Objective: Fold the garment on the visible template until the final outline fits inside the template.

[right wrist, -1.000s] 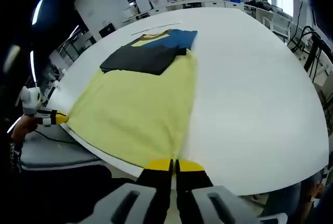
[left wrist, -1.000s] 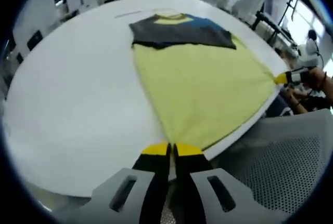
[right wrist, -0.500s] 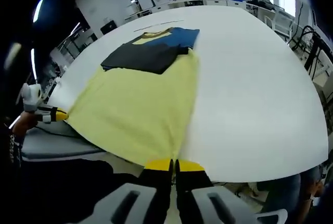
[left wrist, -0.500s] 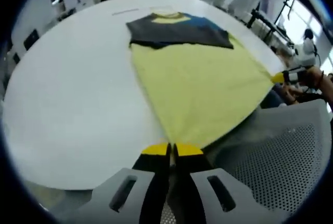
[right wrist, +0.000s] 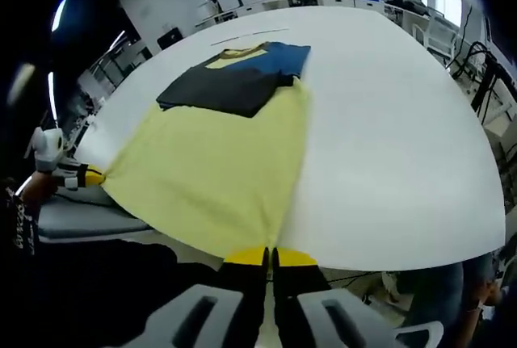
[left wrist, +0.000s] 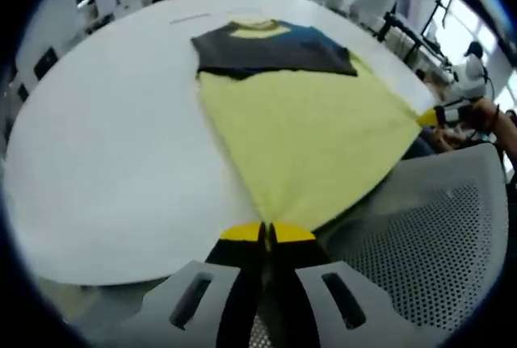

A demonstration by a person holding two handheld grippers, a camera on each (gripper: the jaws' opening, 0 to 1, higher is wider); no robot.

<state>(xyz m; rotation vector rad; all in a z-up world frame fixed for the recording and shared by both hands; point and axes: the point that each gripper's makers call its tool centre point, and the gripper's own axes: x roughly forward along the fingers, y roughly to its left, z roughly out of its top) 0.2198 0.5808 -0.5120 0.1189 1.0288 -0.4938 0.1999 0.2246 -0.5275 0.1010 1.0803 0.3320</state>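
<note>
Since a second ago we have drawn both hem corners further back, so the shirt's yellow lower half now reaches past the near edge of the white table. Our left gripper has its yellow-tipped jaws pinched together on one hem corner. Our right gripper is clamped the same way on the other corner. The shirt is stretched taut between them, fanning out from each pinch. Its far end lies flat on the table, with dark sleeves folded across the chest and a blue patch near the collar. In the left gripper view, a grey mesh chair sits just beside the table edge, under the cloth's overhang.
</note>
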